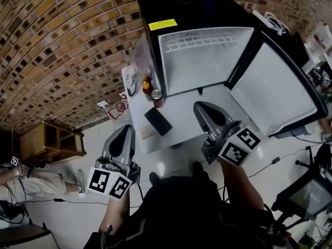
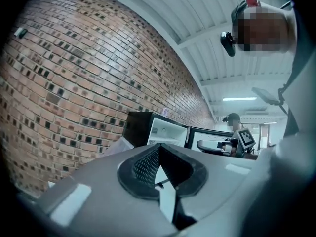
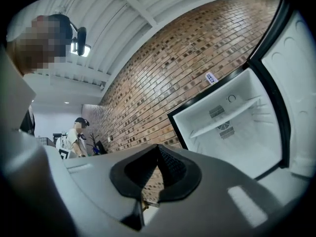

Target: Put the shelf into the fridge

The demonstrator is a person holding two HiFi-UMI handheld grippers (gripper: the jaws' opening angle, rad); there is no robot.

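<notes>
The black mini fridge stands open with its white inside facing me and its door swung out to the right. In the right gripper view a white shelf runs across the fridge's inside. My left gripper is shut and empty, held low at the left, short of the white table. My right gripper is shut and empty too, over the table's right part and pointing at the fridge. The jaws of the left gripper and of the right gripper meet with nothing between them.
On the table lie a dark phone, a red can and small bottles. A brick wall runs along the left. A wooden cabinet and a seated person are at the left, and a chair at the right.
</notes>
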